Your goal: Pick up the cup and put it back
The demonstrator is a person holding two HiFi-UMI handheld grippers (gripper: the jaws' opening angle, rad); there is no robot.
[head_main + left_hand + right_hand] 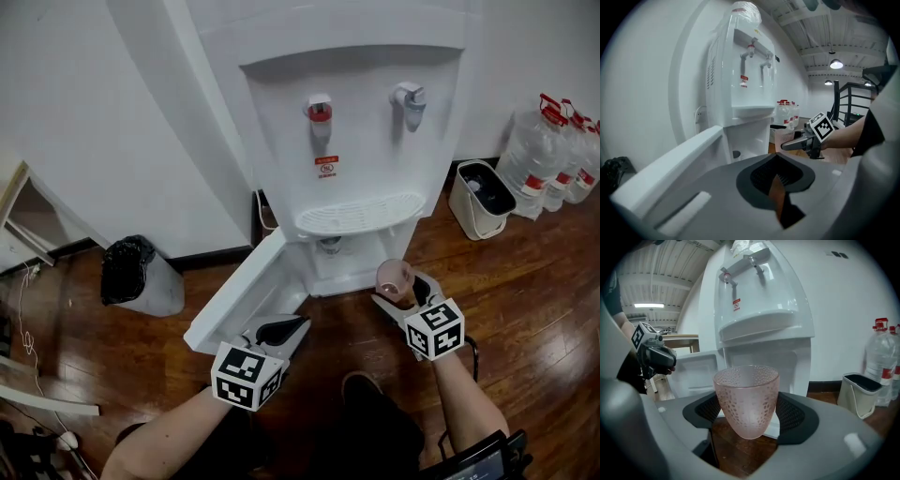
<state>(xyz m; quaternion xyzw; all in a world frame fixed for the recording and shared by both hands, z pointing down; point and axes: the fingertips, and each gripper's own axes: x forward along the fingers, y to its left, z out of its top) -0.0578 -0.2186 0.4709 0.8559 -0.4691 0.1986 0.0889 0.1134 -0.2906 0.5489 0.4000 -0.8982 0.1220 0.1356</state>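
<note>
Pick looks done: right gripper [395, 296] pinches the pink cup [394, 276], held off the floor at lower centre-right, just before the water dispenser [349, 141]. Left gripper [281, 330] pressed together, empty. Put-back remains.

The cup [746, 399], mid-frame in the right gripper view, is frosted pink and translucent, its wall pitted all over with small dimples; glass or plastic, I can't tell. The right tool [749, 417] is matt grey plastic with black ribbed pads [793, 414], and the left tool [777, 174] looks the same. The water dispenser [361, 122] is smooth white plastic with a soft gloss. The floor [525, 281] is dark wooden boards, polished and slightly shiny. At left, the bin bag [127, 265] is crinkled glossy black plastic. At upper right, the bottles [539, 150] are clear plastic.
</note>
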